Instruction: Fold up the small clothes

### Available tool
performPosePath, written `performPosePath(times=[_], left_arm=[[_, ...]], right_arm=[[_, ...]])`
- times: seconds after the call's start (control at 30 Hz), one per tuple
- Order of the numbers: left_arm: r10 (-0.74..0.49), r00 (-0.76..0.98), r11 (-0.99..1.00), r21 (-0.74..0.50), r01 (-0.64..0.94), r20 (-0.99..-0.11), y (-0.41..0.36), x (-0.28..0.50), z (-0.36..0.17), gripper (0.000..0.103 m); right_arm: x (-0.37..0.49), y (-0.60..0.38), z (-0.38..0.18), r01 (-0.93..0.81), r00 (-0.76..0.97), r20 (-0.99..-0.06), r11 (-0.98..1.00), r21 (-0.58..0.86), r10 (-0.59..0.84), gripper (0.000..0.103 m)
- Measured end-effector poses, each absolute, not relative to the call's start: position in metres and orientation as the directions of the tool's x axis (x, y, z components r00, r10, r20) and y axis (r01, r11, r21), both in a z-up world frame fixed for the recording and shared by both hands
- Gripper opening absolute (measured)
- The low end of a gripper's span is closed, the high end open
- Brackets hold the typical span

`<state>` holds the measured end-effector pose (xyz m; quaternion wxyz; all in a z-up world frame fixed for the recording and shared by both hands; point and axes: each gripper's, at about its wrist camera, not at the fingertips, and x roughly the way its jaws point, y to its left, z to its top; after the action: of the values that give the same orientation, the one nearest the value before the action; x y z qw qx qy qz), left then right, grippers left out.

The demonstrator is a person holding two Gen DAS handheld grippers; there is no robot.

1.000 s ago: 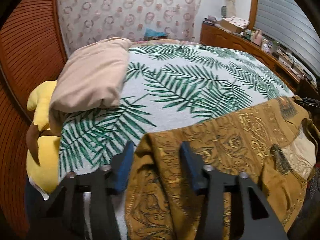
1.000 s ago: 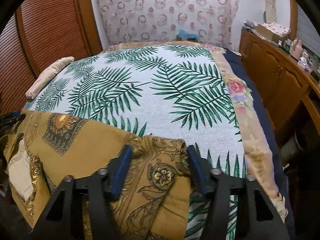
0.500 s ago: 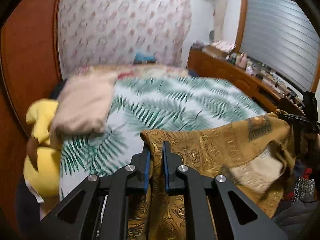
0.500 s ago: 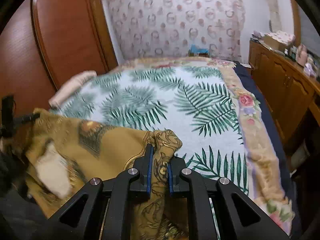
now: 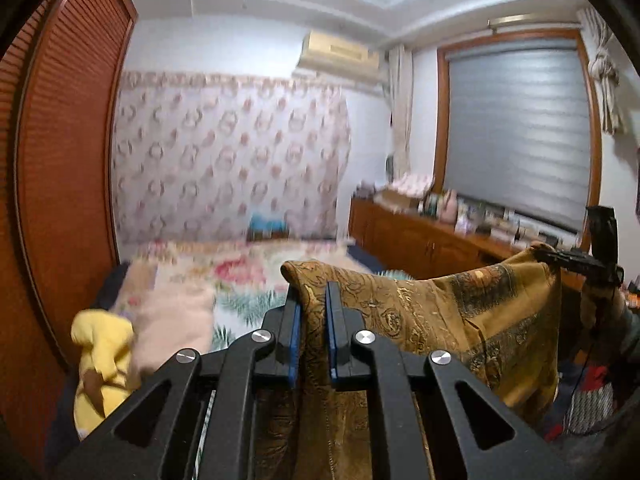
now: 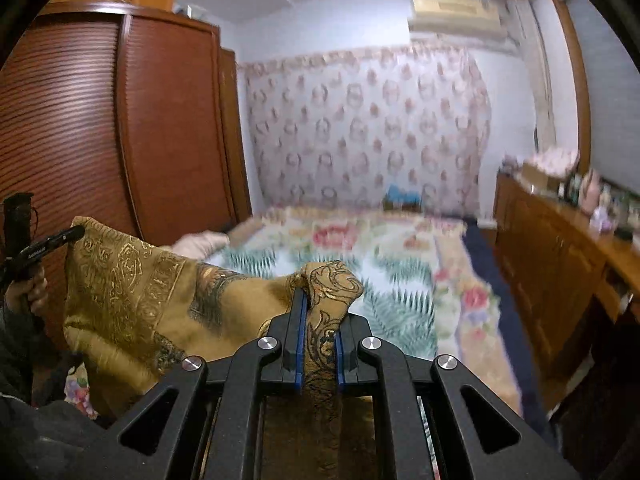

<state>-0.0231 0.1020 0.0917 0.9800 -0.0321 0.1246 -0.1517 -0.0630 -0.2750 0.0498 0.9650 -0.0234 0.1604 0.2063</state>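
Left gripper (image 5: 313, 322) clamped tight on mustard patterned garment (image 5: 460, 320), one corner. Right gripper (image 6: 319, 326) pinched shut on other corner. Garment hung spread between both, raised clear above bed (image 6: 400, 276) at 12 o'clock. Judged early: lifted and stretched only, no fold yet; laying flat and folding all left. Palm-print cover on bed, louvred wardrobe (image 6: 100, 140) at 9, dresser (image 5: 420, 240) at 3.
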Motion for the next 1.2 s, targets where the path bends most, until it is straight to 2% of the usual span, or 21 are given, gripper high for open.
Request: performPosePath(times=[0.17,0.3,0.4,0.5,0.57,0.63,0.67,0.7,0.77,0.8,0.87,0.93,1.1,1.13,1.2], left_arm=[[-0.27,0.951,0.962,-0.082,0.26,-0.151,0.116,-0.02,0.127,0.011],[-0.223,0.963,0.975,-0.055,0.217,-0.151,0.12,0.022,0.144,0.011],[-0.188,0.963,0.982,-0.043,0.183,-0.191,0.116,0.071,0.143,0.011],[-0.098,0.962,0.994,0.028,0.108,-0.253,0.114,0.144,0.126,0.014],[-0.046,0.949,0.997,0.046,0.063,-0.311,0.12,0.187,0.108,0.016],[-0.039,0.925,0.997,0.045,0.061,-0.378,0.126,0.225,0.083,0.017],[-0.061,0.908,0.996,0.038,0.084,-0.414,0.128,0.241,0.069,0.02],[-0.073,0.894,0.995,0.033,0.098,-0.442,0.127,0.25,0.058,0.022],[-0.066,0.874,0.995,0.035,0.095,-0.481,0.126,0.256,0.036,0.026],[-0.078,0.867,0.994,0.031,0.108,-0.492,0.124,0.253,0.027,0.029],[-0.101,0.851,0.991,0.019,0.13,-0.515,0.122,0.246,0.014,0.046],[-0.117,0.835,0.988,0.022,0.153,-0.538,0.118,0.237,0.003,0.048],[-0.164,0.793,0.98,-0.002,0.201,-0.587,0.102,0.208,-0.012,0.067],[-0.172,0.788,0.978,-0.007,0.208,-0.591,0.1,0.204,-0.014,0.074],[-0.21,0.769,0.971,-0.039,0.234,-0.603,0.098,0.194,-0.022,0.078]], right_arm=[[-0.092,-0.281,0.096,-0.418,0.89,-0.212,0.908,-0.033,0.403,0.011],[-0.074,-0.276,0.129,-0.425,0.894,-0.192,0.902,-0.076,0.405,0.01],[-0.024,-0.265,0.137,-0.421,0.892,-0.22,0.902,-0.091,0.395,0.01],[0.052,-0.243,0.136,-0.382,0.899,-0.283,0.915,-0.132,0.335,0.01],[0.106,-0.222,0.131,-0.34,0.904,-0.33,0.925,-0.171,0.271,0.011],[0.164,-0.212,0.112,-0.31,0.88,-0.414,0.942,-0.127,0.234,0.012],[0.185,-0.205,0.103,-0.291,0.862,-0.459,0.951,-0.1,0.215,0.02],[0.205,-0.2,0.089,-0.254,0.847,-0.501,0.964,-0.083,0.18,0.033],[0.225,-0.189,0.064,-0.198,0.833,-0.543,0.973,-0.117,0.105,0.047],[0.231,-0.184,0.05,-0.189,0.824,-0.561,0.973,-0.129,0.086,0.048],[0.234,-0.177,0.029,-0.219,0.795,-0.597,0.969,-0.111,0.111,0.049],[0.231,-0.17,0.012,-0.235,0.779,-0.619,0.963,-0.134,0.104,0.05],[0.216,-0.173,-0.006,-0.269,0.754,-0.644,0.956,-0.121,0.13,0.051],[0.209,-0.175,-0.009,-0.276,0.753,-0.643,0.955,-0.112,0.142,0.051],[0.202,-0.193,-0.008,-0.287,0.747,-0.645,0.954,-0.091,0.163,0.055]])
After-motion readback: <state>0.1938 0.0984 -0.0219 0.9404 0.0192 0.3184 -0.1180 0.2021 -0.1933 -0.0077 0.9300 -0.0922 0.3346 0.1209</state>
